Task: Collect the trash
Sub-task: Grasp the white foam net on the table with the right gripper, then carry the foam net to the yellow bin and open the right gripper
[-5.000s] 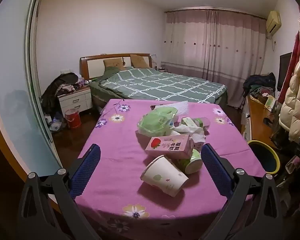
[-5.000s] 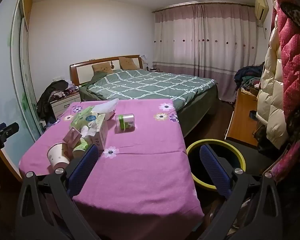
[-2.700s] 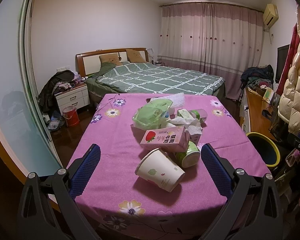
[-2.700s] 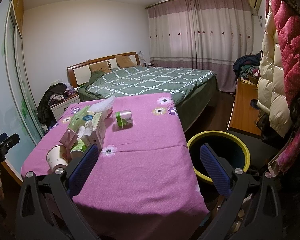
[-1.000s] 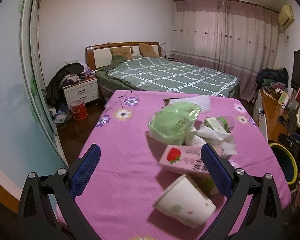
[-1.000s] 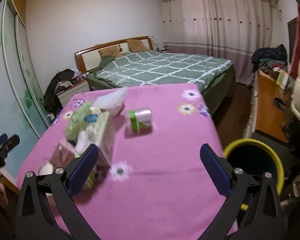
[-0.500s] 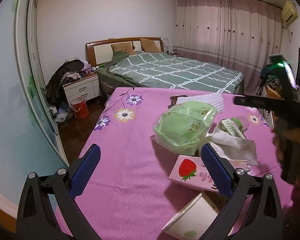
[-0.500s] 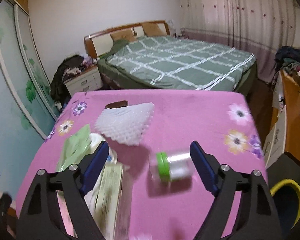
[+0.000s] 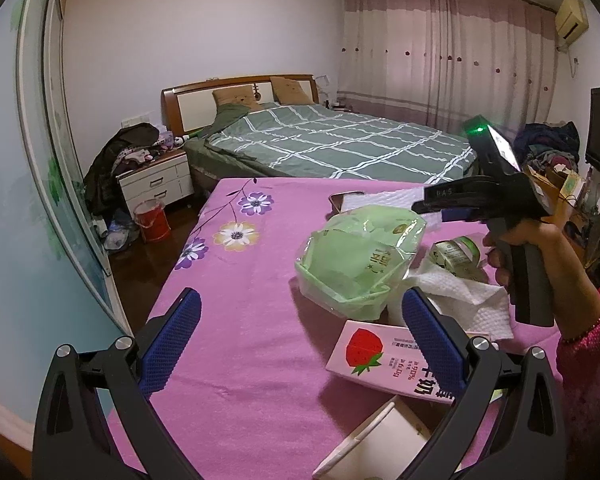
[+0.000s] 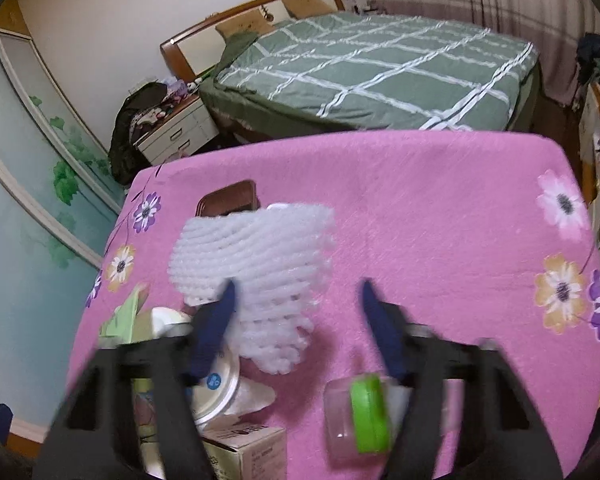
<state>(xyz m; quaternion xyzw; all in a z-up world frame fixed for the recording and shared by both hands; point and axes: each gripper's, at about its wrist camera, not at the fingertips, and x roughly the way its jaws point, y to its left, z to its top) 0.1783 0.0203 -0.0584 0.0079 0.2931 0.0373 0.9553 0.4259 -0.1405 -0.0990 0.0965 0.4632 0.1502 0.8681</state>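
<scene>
Trash lies on a pink flowered tablecloth (image 9: 240, 344). In the left wrist view: a green plastic bag (image 9: 356, 264), a pink strawberry milk carton (image 9: 392, 360), a white paper cup (image 9: 376, 444), a white tissue (image 9: 464, 296) and a small green-lidded jar (image 9: 456, 252). My left gripper (image 9: 300, 320) is open and empty, low over the cloth. My right gripper (image 10: 296, 292) is open above a white foam net (image 10: 256, 264); the jar (image 10: 360, 416) lies below it. The right gripper also shows in the left wrist view (image 9: 440, 208).
A brown phone (image 10: 228, 200) lies behind the foam net. A cardboard box (image 10: 244, 452) and a round lid (image 10: 216, 384) lie by the right gripper. A green bed (image 9: 332, 144) stands beyond the table, with a nightstand (image 9: 156, 180) and red bucket (image 9: 152, 220) at left.
My right gripper has swung forward and down over the table, from the bin side to above the foam net, and its jaws have narrowed. My left gripper has moved forward and lower.
</scene>
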